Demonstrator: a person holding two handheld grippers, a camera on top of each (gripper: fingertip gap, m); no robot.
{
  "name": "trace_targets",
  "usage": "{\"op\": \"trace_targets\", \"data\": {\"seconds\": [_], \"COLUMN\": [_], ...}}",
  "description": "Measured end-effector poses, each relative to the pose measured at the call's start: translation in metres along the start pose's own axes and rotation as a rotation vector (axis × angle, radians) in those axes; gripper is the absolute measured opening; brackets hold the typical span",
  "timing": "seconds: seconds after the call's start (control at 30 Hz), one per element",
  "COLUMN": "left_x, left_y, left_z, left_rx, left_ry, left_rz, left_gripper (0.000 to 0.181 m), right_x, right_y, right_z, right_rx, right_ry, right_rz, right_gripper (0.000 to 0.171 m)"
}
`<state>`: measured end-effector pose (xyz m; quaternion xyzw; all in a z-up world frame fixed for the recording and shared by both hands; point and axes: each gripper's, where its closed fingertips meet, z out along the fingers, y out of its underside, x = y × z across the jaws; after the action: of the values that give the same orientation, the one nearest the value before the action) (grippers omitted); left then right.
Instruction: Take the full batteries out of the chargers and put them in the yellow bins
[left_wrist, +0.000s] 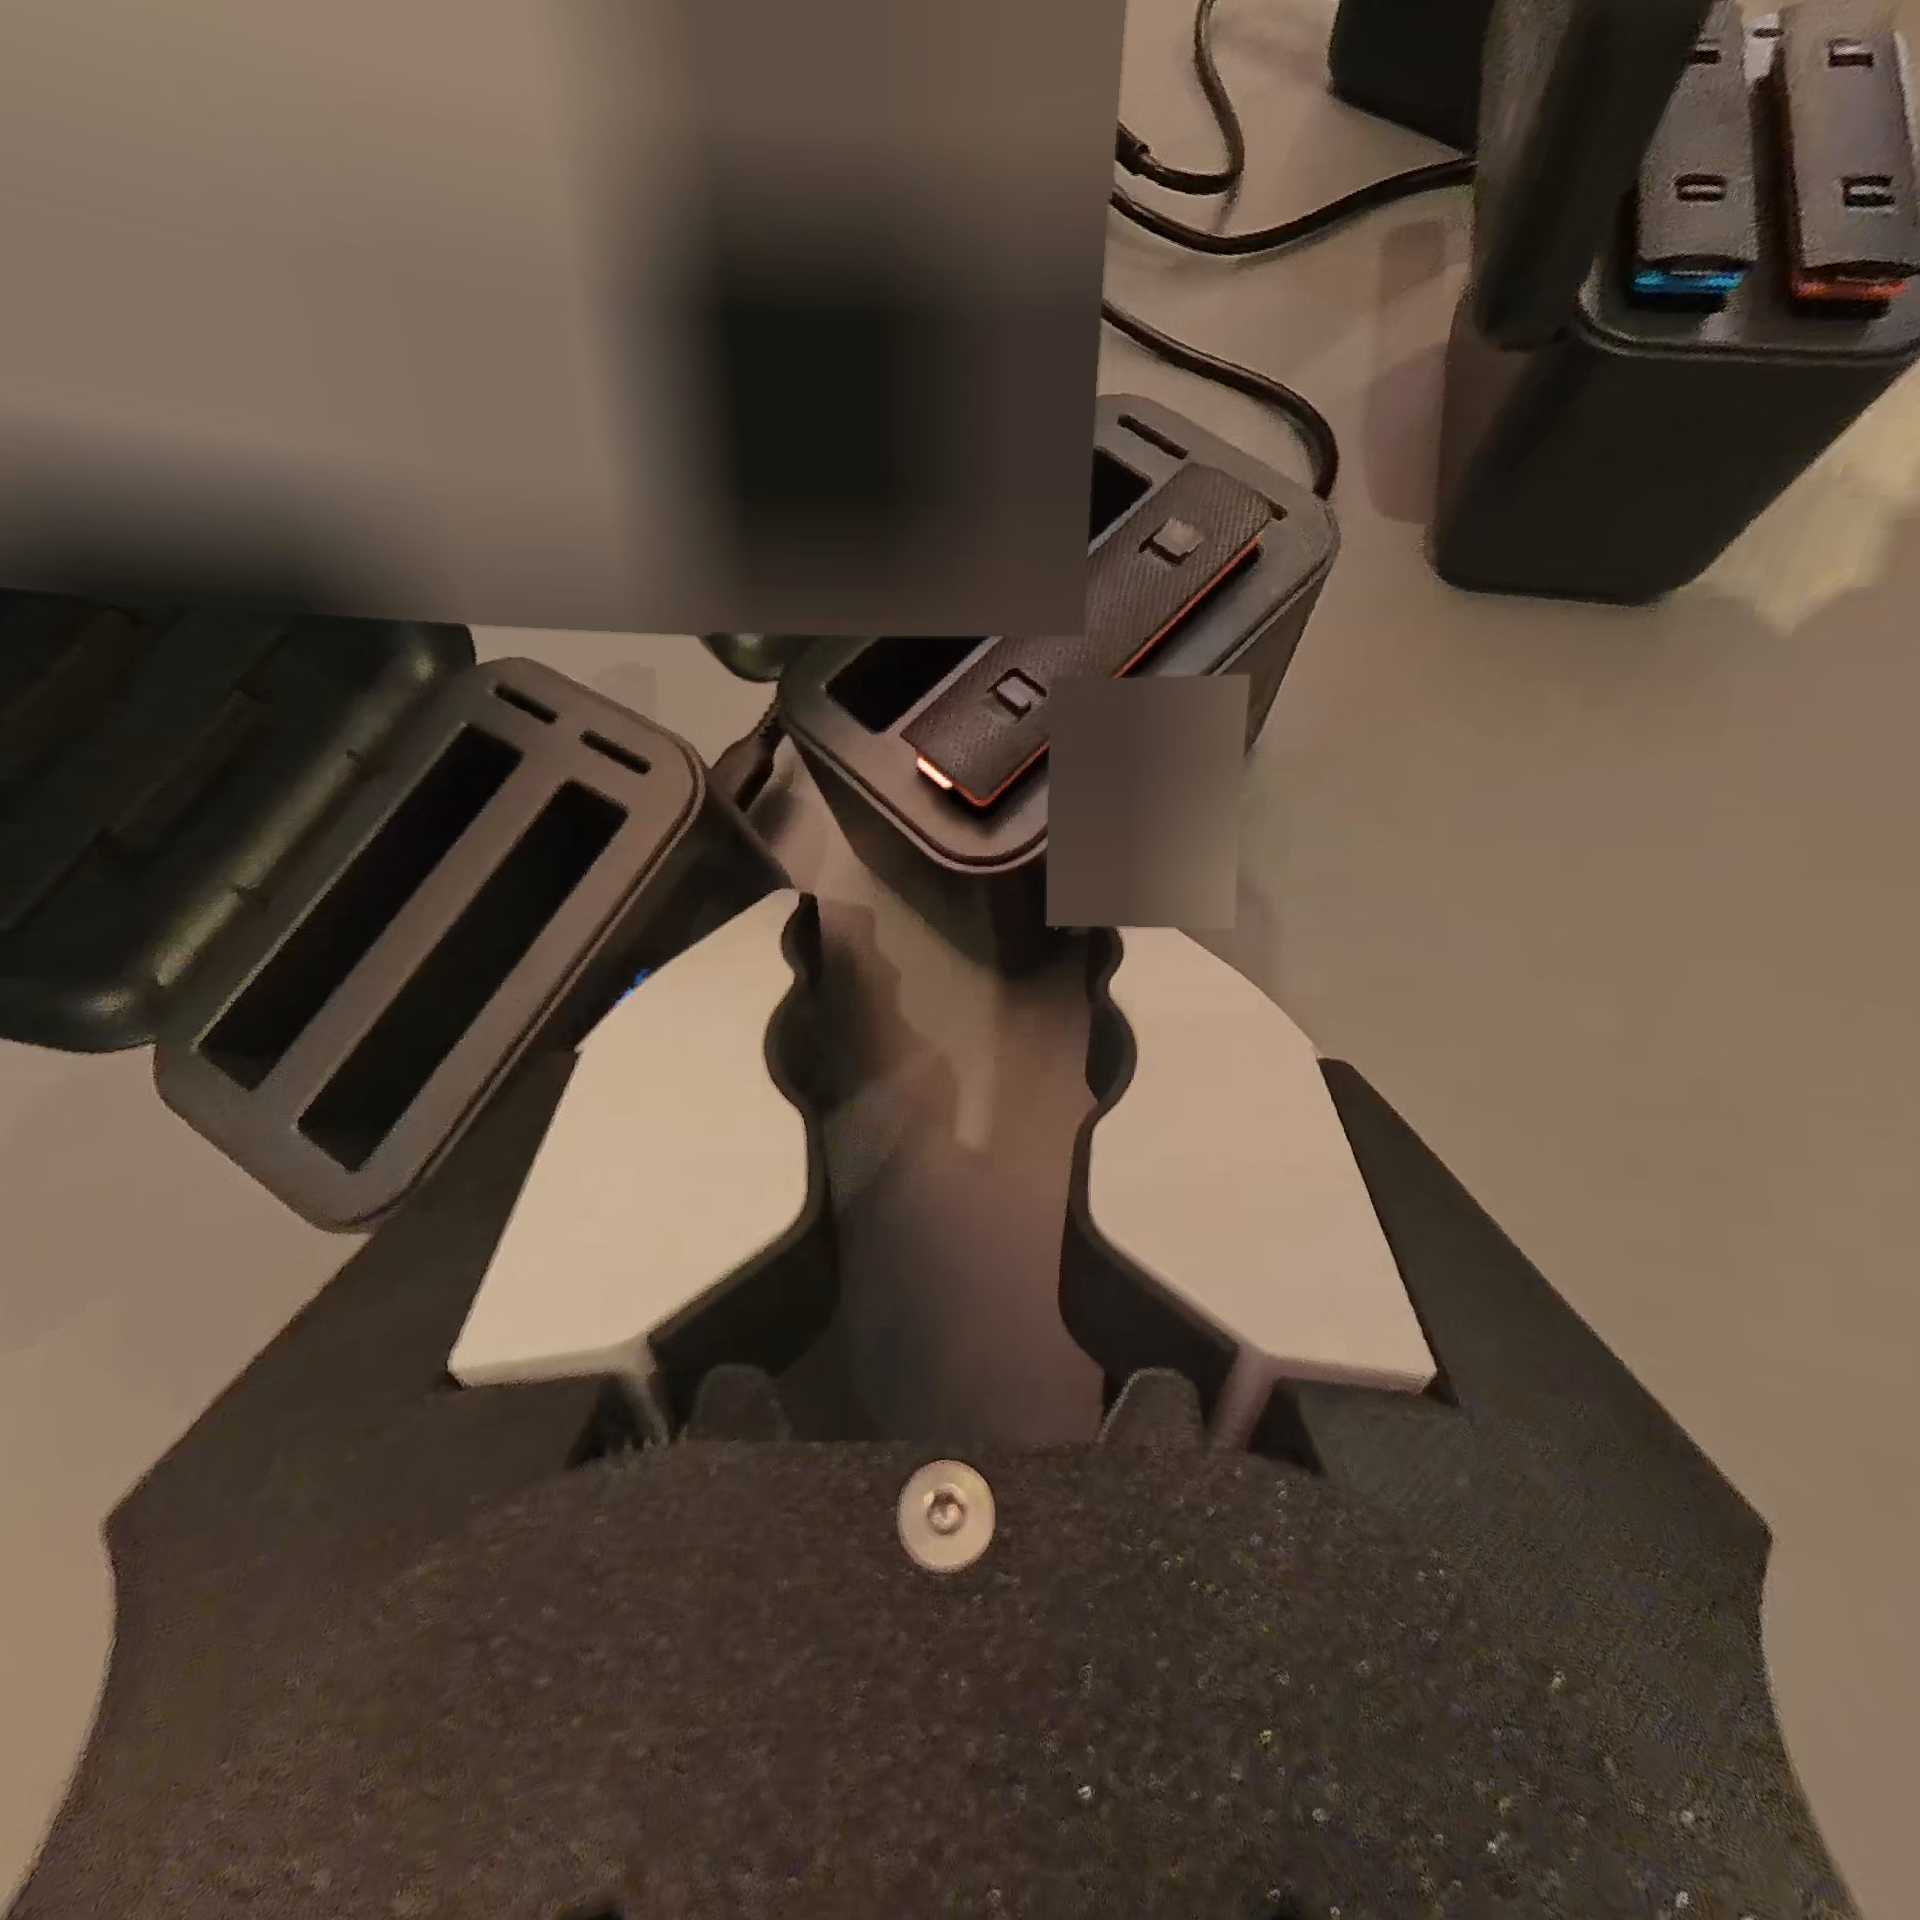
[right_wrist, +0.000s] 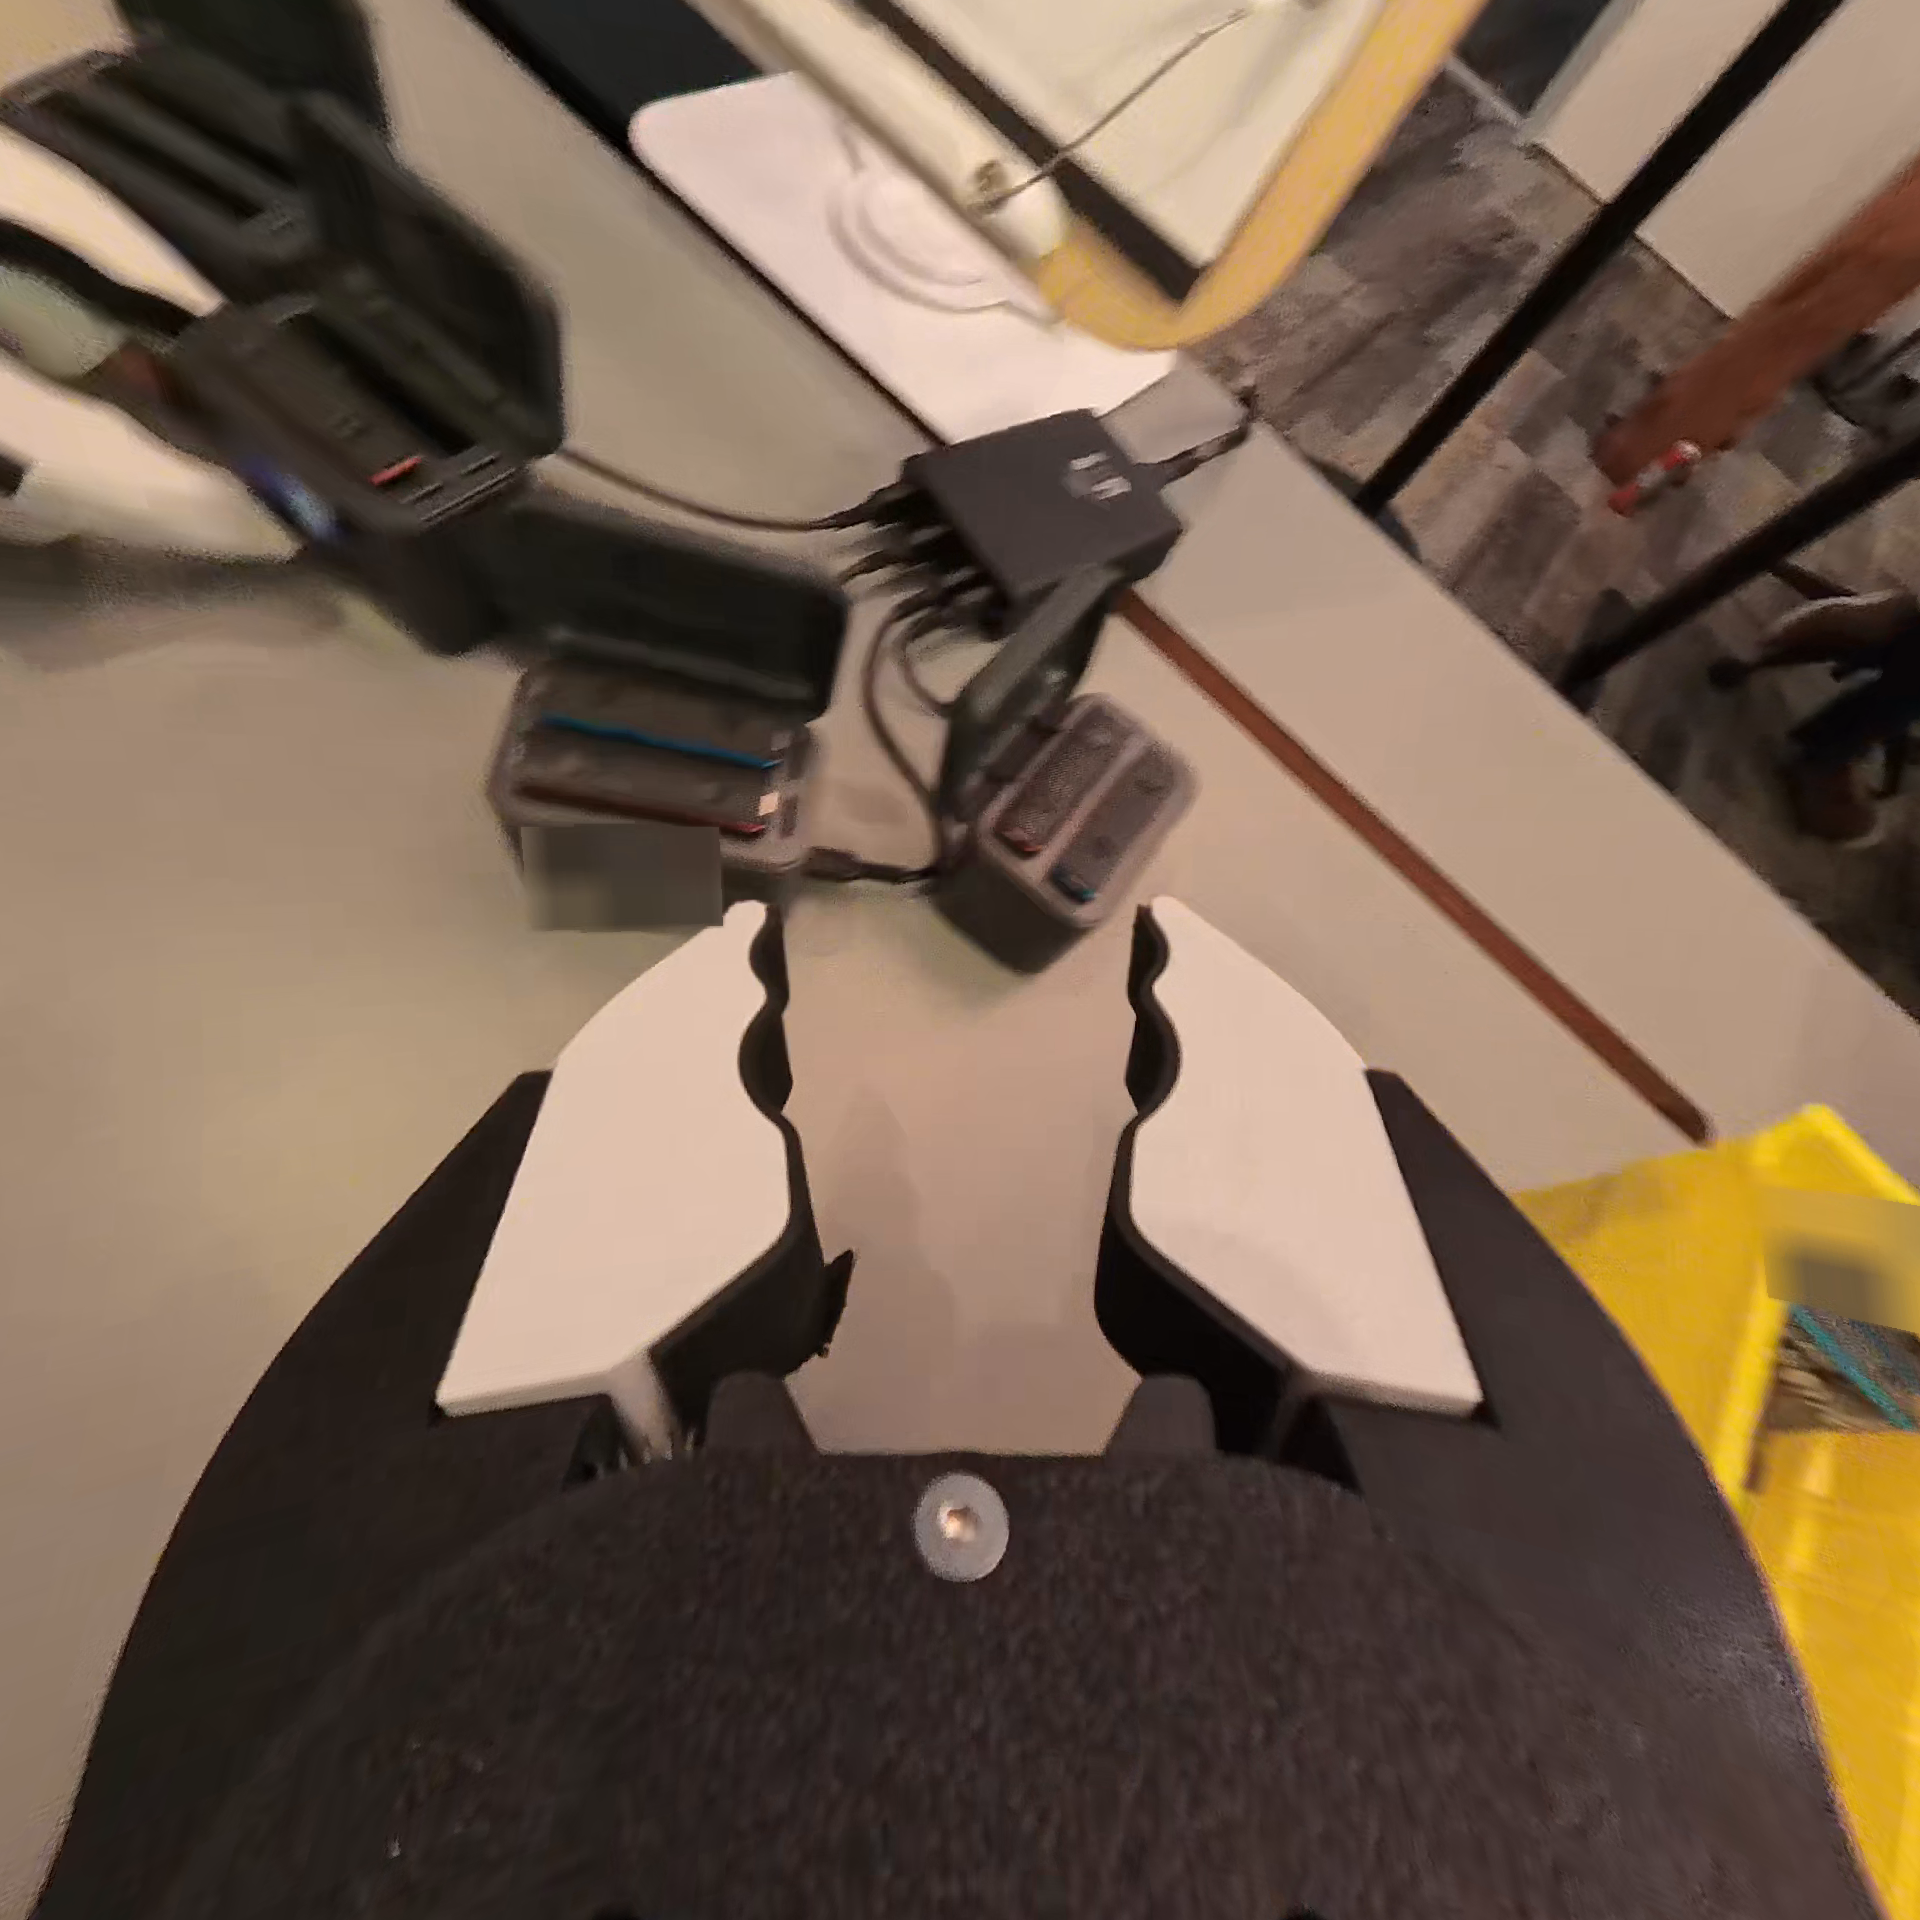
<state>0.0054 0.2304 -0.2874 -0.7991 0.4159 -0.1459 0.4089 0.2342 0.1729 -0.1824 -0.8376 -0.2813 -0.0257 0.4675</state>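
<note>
The left hand-held gripper (left_wrist: 951, 935) is pinching the body of a dark charger (left_wrist: 935, 1091) between its fingers, and that looks like a bracing hold. A black battery (left_wrist: 1039, 675) with an orange edge is sitting in the slot just ahead of its fingertips, with the slot beside it empty. An empty charger (left_wrist: 395, 956) is lying close on its left, and cables (left_wrist: 1226, 384) are trailing across the counter (left_wrist: 1558, 935) beyond. The right hand-held gripper (right_wrist: 956, 935) is hovering over bare counter with its fingers spread and nothing between them. A second charger (right_wrist: 1070, 831), holding a red-tipped and a blue-tipped battery, is standing just ahead of it and slightly right. The yellow bin (right_wrist: 1662, 1299) is lying near its right side. The step in hand appears to be extracting a battery while its charger is being held down. To do it well, the left grip should be staying firm and low on the case, clear of the slots. The right one should be lining up square with the battery's narrow top and closing on its exposed end. It should be pulling straight along the slot rather than levering sideways. Tugging at an angle risks dragging the charger and its cable across the counter.
</note>
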Motion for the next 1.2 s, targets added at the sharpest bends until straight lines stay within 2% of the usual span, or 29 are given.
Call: {"op": "trace_targets", "data": {"seconds": [0.13,0.33,0.53,0.73,0.77,0.83,1.0,1.2], "left_x": [-0.012,-0.035,-0.030,-0.006,-0.003,0.000,0.004,0.014], "left_y": [0.000,0.002,-0.013,-0.022,-0.022,-0.021,-0.019,-0.019], "left_z": [0.002,-0.004,-0.027,-0.028,-0.028,-0.027,-0.026,-0.026], "left_rx": [-0.003,0.017,0.175,0.211,0.212,0.213,0.214,0.219], "left_ry": [-0.044,-0.132,-0.124,-0.050,-0.045,-0.041,-0.005,0.032], "left_rz": [-0.028,-0.074,-0.018,0.053,0.073,0.096,0.099,0.157], "left_gripper": [0.045,0.040,0.038,0.041,0.042,0.042,0.043,0.045], "right_x": [-0.047,-0.071,-0.079,-0.088,-0.089,-0.091,-0.100,-0.147], "right_y": [0.025,0.048,0.043,0.031,0.031,0.034,0.032,0.018], "right_z": [0.013,0.025,0.040,0.075,0.081,0.090,0.090,0.084], "right_rx": [-0.003,0.024,0.028,-0.012,-0.024,-0.061,-0.072,-0.089], "right_ry": [-0.092,-0.146,-0.138,-0.142,-0.146,-0.151,-0.138,-0.133], "right_rz": [0.018,0.163,0.223,0.221,0.220,0.209,0.217,0.227], "right_gripper": [0.064,0.071,0.089,0.105,0.105,0.089,0.089,0.089]}}
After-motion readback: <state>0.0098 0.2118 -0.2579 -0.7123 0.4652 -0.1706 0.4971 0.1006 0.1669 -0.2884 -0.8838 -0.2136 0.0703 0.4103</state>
